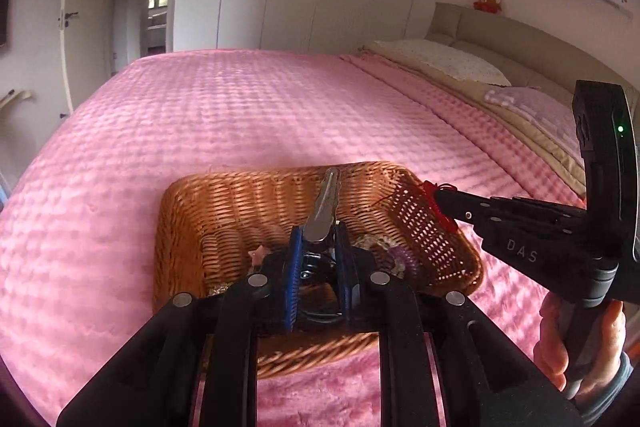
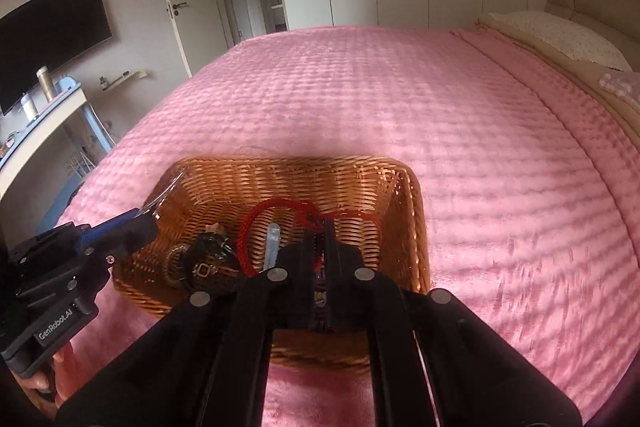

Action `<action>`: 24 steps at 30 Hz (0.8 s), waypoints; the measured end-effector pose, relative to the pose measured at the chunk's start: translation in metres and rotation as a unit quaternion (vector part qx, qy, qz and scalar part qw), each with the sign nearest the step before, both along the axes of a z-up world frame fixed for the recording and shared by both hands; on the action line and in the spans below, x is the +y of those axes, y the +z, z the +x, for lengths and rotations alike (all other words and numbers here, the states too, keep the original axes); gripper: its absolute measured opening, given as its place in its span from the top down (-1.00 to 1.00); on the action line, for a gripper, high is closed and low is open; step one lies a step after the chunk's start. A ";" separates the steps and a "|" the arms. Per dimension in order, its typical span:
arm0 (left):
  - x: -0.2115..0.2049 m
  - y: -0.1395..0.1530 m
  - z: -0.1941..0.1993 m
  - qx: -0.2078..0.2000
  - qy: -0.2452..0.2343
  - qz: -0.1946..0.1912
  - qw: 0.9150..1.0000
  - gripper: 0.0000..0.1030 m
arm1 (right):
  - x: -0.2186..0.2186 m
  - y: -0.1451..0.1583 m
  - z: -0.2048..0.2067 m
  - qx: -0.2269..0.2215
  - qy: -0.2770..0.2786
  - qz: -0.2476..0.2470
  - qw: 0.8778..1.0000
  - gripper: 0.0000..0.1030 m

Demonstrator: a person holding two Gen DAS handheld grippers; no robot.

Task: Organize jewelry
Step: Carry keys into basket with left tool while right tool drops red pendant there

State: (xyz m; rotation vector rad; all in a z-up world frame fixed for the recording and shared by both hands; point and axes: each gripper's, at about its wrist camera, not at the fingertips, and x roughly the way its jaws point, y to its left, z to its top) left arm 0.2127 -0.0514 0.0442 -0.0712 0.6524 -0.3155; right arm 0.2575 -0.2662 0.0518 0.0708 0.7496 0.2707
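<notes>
Both grippers were over the wicker basket [image 1: 224, 211] sitting on the pink bedspread [image 1: 240, 115]. The left gripper [image 1: 318, 239] was clamped on a silver hair clip [image 1: 324, 205], holding it above the basket's inside. The right gripper [image 2: 320, 231] had its fingers pinched together on a red braided cord bracelet [image 2: 256, 223], which looped down into the basket near a few other bits of jewelry [image 2: 200, 263] lying on the bottom.
</notes>
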 end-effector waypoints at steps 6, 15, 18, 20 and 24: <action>0.006 -0.025 0.018 0.030 0.008 -0.004 1.000 0.71 | 0.014 -0.031 0.025 0.039 0.001 -0.013 0.999 0.94; 0.016 -0.012 -0.011 0.016 -0.004 -0.026 1.000 0.31 | -0.002 -0.031 0.012 0.059 0.007 0.006 0.998 0.65; 0.021 -0.001 -0.031 0.009 -0.007 -0.035 0.999 0.30 | -0.007 -0.022 -0.005 0.055 0.012 0.012 0.998 0.64; 0.022 0.005 -0.049 0.004 -0.011 -0.034 0.999 0.28 | -0.010 -0.016 -0.023 0.056 0.023 0.029 0.998 0.64; 0.025 0.007 -0.090 -0.002 -0.021 -0.038 0.999 0.27 | -0.012 -0.010 -0.072 0.053 0.057 0.049 0.996 0.64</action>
